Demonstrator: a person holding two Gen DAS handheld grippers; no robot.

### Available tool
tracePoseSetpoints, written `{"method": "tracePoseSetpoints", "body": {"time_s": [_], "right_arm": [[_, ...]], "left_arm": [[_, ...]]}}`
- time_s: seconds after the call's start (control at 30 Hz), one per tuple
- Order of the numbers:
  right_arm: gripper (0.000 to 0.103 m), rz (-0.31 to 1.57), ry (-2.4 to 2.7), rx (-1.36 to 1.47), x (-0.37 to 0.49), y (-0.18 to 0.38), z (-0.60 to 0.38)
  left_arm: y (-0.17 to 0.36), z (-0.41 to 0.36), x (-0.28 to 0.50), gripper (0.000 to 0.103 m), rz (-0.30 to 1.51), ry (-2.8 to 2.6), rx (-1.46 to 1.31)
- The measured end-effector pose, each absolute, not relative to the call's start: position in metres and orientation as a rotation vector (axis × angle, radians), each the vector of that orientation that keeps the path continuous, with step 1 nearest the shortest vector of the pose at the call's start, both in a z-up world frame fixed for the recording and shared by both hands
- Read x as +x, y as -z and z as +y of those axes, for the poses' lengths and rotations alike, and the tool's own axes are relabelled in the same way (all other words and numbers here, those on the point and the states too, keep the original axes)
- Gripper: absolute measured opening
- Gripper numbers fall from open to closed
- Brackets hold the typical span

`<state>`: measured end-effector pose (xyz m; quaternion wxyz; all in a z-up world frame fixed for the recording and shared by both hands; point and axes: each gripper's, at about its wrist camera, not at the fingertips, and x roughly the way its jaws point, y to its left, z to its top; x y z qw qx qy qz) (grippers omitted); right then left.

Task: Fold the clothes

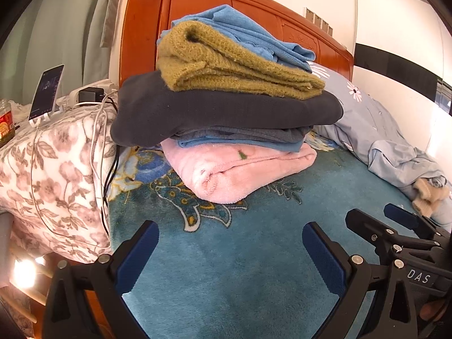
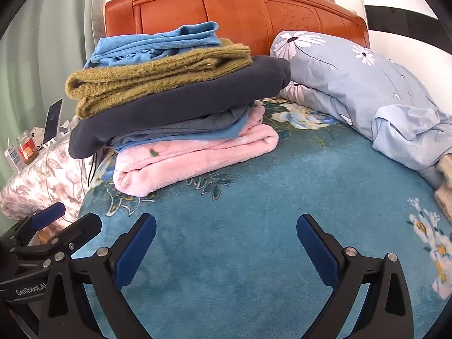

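Hovering left claw (image 1: 230,237), right claw (image 2: 226,230), both gaping, folded stack (image 2: 175,107) beyond

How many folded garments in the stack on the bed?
6, top down: light blue top, olive sweater, navy piece, grey piece, blue piece, pink fleece. Thinner layers may be hidden.

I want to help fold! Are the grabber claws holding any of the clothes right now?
No. The left gripper and right gripper are both open and empty above the teal blanket.
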<state>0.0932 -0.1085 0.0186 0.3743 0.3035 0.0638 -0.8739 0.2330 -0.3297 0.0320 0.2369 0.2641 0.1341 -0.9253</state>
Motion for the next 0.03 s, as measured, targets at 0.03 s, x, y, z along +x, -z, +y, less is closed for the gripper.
{"method": "tracePoseSetpoints", "body": {"time_s": [0.03], "right_arm": [[0.100, 0.171, 2.244, 0.777, 0.0930, -0.0185, -0.1083]], "left_arm": [[-0.0311, -0.3289, 0.2322, 0.103, 0.361, 2.534, 0.725]]}}
